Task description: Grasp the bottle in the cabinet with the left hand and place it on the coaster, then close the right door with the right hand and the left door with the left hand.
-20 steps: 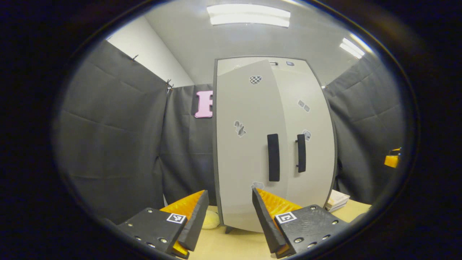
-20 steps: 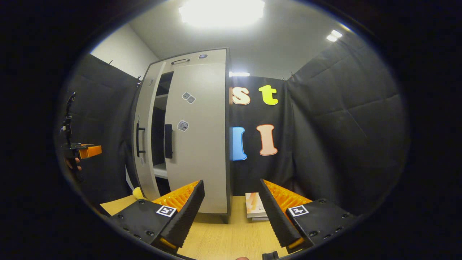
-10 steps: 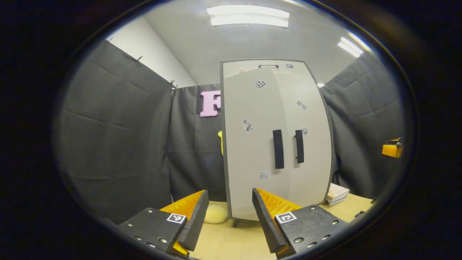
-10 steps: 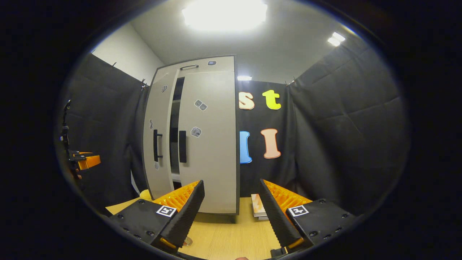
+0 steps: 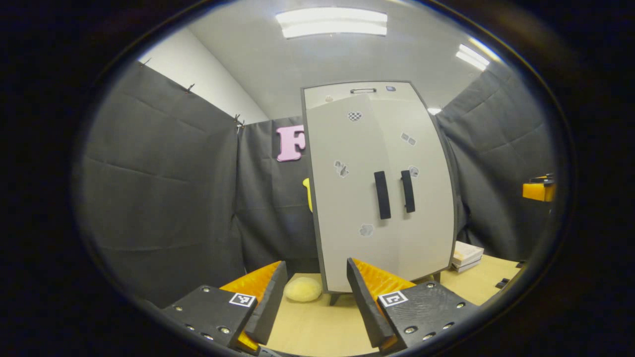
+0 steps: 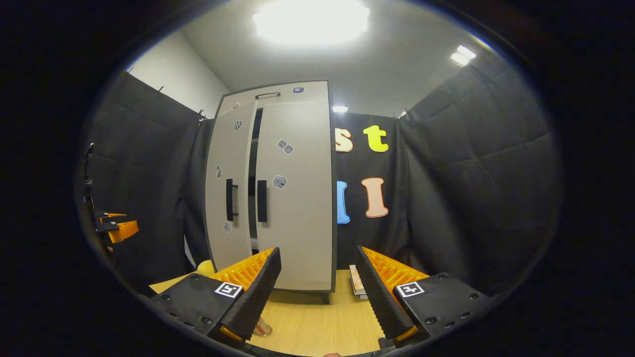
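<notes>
Unlettered stickers on cabinet (image 5: 377,188) doors

Cabinet (image 6: 292,198), left door (image 6: 230,198) ajar

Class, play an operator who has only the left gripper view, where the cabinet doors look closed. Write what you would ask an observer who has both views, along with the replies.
Operator: Are both doors really shut?
Observer: No. The right gripper view shows a dark gap between the left door and the right door. The left door looks ajar.
Operator: Are the right tongs free to help?
Observer: Yes. The right tongs are open with nothing between them.
</notes>
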`<state>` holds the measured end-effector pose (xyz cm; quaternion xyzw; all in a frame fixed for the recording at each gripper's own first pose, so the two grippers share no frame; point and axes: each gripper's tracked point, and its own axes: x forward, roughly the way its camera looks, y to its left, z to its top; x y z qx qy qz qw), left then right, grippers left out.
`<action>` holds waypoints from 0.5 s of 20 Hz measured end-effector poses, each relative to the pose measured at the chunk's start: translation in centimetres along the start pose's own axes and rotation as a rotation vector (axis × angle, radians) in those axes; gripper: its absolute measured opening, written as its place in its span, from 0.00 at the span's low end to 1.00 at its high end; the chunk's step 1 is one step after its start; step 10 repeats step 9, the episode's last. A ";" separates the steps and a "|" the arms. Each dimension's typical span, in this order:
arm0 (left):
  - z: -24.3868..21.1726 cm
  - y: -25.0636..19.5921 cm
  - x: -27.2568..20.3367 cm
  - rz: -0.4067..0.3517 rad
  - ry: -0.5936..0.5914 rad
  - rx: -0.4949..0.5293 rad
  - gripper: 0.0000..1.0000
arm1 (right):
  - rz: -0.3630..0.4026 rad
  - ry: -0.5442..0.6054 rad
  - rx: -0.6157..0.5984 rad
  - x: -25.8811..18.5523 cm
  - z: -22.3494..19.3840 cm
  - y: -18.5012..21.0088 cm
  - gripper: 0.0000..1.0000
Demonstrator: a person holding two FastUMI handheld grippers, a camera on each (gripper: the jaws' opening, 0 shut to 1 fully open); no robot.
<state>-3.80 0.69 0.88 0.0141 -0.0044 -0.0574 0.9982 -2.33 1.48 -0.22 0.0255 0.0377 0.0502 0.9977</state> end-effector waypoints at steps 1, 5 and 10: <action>-0.3 0.0 -0.3 -0.002 0.006 -0.005 0.75 | 0.004 -0.001 -0.003 -0.2 -0.1 0.2 0.96; -0.7 0.5 -0.8 0.001 0.018 -0.019 0.74 | 0.010 -0.002 -0.005 -0.5 0.0 0.7 0.96; -0.7 0.7 -1.1 0.001 0.016 -0.012 0.74 | 0.005 -0.009 -0.012 -0.9 0.2 0.8 0.94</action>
